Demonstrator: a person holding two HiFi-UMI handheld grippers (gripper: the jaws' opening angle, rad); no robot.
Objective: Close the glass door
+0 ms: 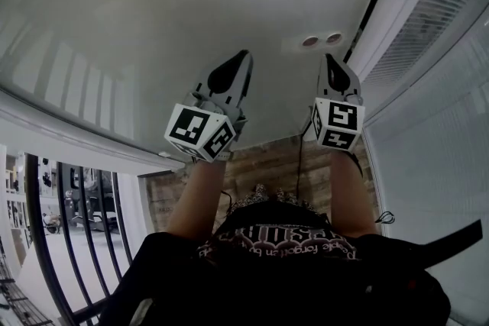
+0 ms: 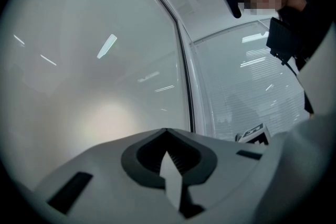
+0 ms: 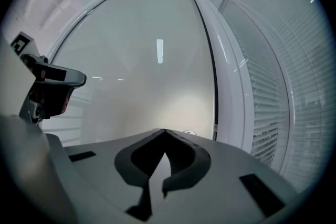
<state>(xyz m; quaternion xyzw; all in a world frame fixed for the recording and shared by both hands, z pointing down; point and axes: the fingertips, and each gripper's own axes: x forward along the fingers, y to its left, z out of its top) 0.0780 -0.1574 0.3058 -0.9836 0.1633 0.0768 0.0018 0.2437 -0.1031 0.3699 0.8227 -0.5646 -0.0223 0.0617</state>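
a large frosted glass door (image 1: 191, 4) is seen filling most of the head view, straight ahead of both grippers; its dark right edge is set against a white upright door frame (image 3: 228, 71), and beyond that frame a glass panel with white slatted blinds (image 1: 451, 4) is seen; two small round metal fittings (image 1: 322, 40) are mounted low on the door near that edge, just beside the right gripper's tip; the left gripper (image 1: 243, 57) is held out towards the door with its jaws clenched together, tip against tip, and nothing is held between them; the right gripper (image 1: 328, 59) is held beside it, nearer the frame, and its jaws are likewise pressed together on nothing; both tips are brought close up to the glass, though contact with it cannot be made out; the two grippers are kept apart from each other, side by side; below them a brown brick-patterned floor (image 1: 267, 168) is shown, and a black metal railing (image 1: 69, 240) is seen at the lower left.
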